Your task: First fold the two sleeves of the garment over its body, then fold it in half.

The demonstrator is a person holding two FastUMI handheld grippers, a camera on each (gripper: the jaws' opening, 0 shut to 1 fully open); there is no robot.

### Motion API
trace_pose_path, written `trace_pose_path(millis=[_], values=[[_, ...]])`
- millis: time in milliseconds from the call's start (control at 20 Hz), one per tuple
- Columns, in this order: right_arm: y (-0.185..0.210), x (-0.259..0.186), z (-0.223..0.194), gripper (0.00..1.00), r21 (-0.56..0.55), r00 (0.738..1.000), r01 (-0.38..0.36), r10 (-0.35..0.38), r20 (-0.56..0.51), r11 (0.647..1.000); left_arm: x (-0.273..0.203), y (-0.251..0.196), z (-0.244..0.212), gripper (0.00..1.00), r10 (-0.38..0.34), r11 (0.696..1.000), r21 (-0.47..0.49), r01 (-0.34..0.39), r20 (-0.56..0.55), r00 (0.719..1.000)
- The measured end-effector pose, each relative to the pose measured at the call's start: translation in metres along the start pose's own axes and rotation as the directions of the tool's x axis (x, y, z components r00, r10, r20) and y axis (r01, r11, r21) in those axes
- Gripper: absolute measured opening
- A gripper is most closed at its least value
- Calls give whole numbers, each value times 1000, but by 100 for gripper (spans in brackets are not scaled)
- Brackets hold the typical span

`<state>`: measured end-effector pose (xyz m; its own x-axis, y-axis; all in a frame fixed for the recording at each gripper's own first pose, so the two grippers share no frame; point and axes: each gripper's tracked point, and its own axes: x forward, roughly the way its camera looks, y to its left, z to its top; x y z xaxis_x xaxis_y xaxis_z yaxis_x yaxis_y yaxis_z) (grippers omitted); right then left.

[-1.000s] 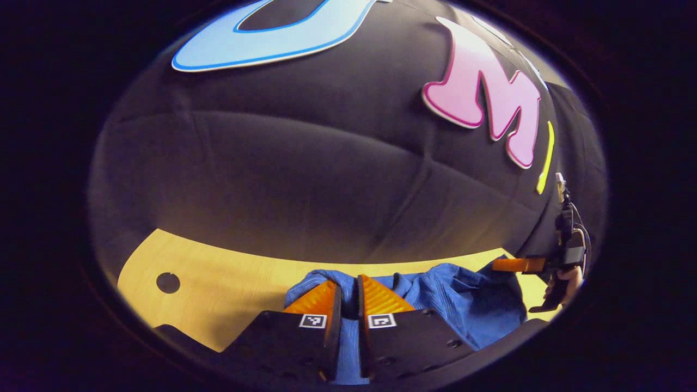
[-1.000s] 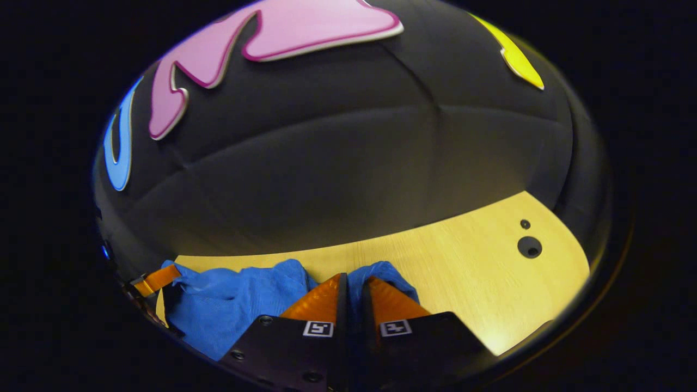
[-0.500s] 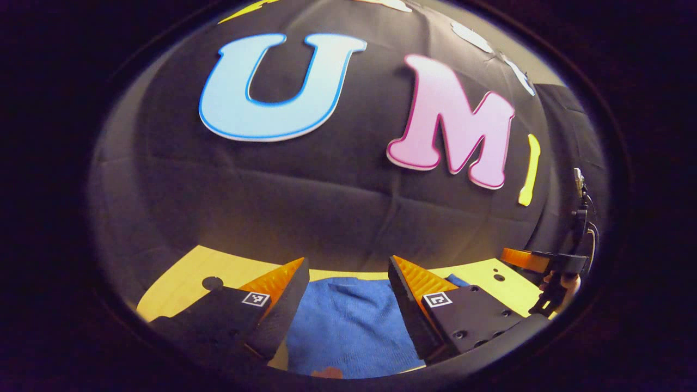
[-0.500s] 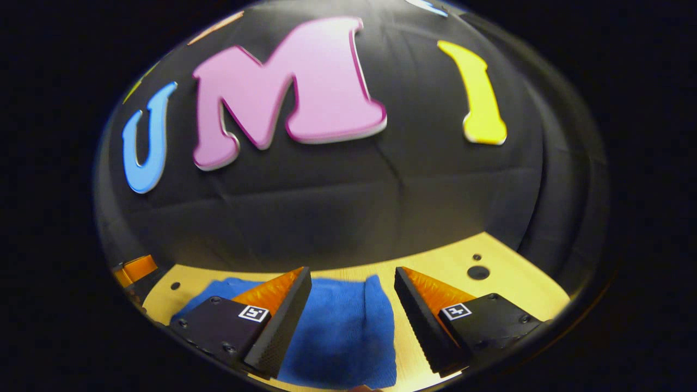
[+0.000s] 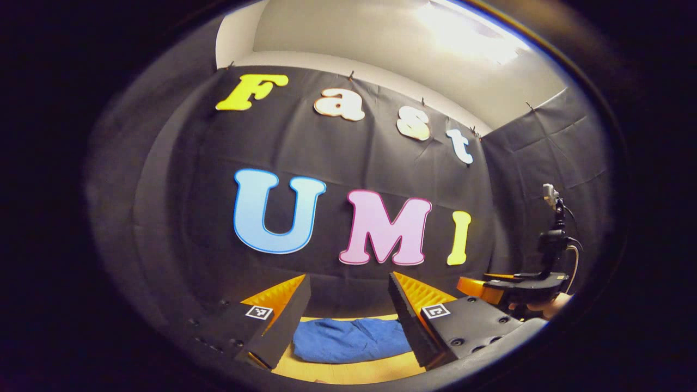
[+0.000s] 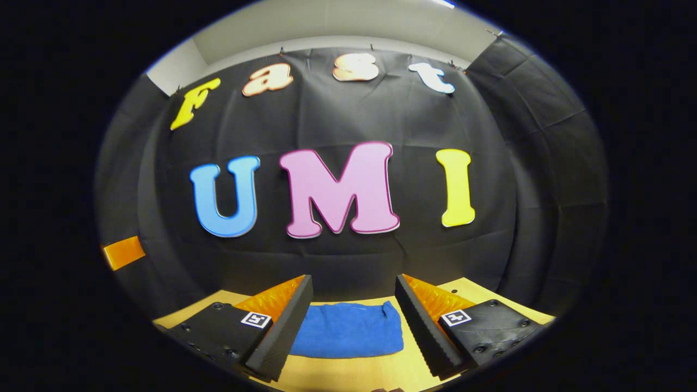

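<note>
The blue garment (image 5: pixel 351 340) lies folded into a compact rectangle on the light wooden table (image 5: pixel 348 373), near the back wall. In the right gripper view the same garment (image 6: pixel 348 337) sits flat between and beyond my fingers. My left gripper (image 5: pixel 348 286) is open, raised above the table, with nothing between its fingers. My right gripper (image 6: pixel 354 286) is open too and holds nothing. In the left gripper view the right gripper (image 5: pixel 506 288) shows at the far right, held by a hand (image 5: pixel 550 305).
The wooden table (image 6: pixel 354 375) runs back to the black cloth wall. A pale wall and ceiling show above the cloth. A finger of the left gripper (image 6: pixel 124 252) shows at the left edge of the right gripper view.
Both grippers opened and let go of the blue garment, then rose and drew back from it. The garment now lies folded on the table, farther away and smaller in both views.
</note>
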<state>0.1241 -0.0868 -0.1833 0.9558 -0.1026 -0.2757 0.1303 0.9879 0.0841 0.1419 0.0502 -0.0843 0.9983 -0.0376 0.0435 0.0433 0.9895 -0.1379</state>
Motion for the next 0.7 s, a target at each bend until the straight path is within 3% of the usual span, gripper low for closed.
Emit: trace_pose_path(millis=[150, 350, 550, 700], values=[[28, -58, 27, 96, -15, 1000, -28, 28, 11, 999, -43, 2, 15, 82, -8, 999, -35, 8, 4, 1000], [47, -124, 60, 96, -107, 995, -50, 59, 78, 993, -109, -2, 15, 82, 12, 998, 56, -11, -12, 1000], [69, -175, 53, 96, -112, 996, -70, 76, 52, 991, -161, -19, 7, 82, 13, 999, 45, -11, -37, 999], [78, -188, 48, 97, -161, 994, -101, 106, 25, 982, -171, -19, 9, 82, 31, 998, 61, -29, -27, 999]])
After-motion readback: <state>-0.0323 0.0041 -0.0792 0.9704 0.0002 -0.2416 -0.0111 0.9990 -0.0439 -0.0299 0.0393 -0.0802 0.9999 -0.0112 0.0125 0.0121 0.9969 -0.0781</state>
